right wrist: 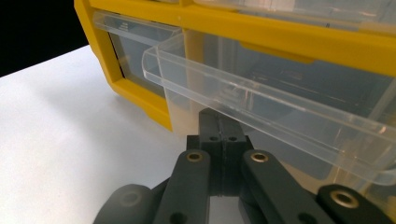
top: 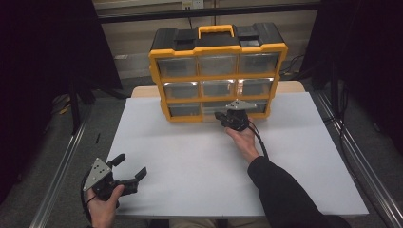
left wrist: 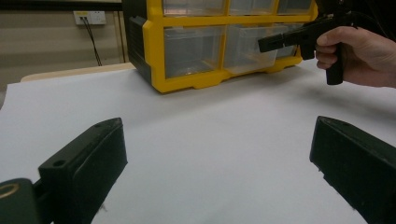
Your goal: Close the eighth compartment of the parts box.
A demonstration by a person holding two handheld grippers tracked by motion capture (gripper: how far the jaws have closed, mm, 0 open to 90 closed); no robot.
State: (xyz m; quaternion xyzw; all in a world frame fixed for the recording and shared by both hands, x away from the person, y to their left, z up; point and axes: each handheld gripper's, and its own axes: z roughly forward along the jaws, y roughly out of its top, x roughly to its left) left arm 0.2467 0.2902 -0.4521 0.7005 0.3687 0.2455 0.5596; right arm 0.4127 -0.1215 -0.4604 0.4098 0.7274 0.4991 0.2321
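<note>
A yellow and black organizer (top: 218,71) with clear drawers stands at the back of the white table (top: 190,156). Its bottom middle drawer (right wrist: 261,102) is pulled partly out. My right gripper (top: 219,115) is at that drawer's front; its jaws are pressed together, with the tips (right wrist: 223,123) just under the drawer's clear lip. I see nothing between them. From the left gripper view, the right gripper (left wrist: 264,44) reaches toward the organizer (left wrist: 154,56) from a hand. My left gripper (top: 130,165) rests at the table's near left corner, jaws wide open (left wrist: 219,154) and empty.
Metal rails (top: 62,166) run along both sides of the table, with dark curtains beyond. A cable (top: 259,142) trails from the right gripper over the forearm. White tabletop stretches between the two grippers.
</note>
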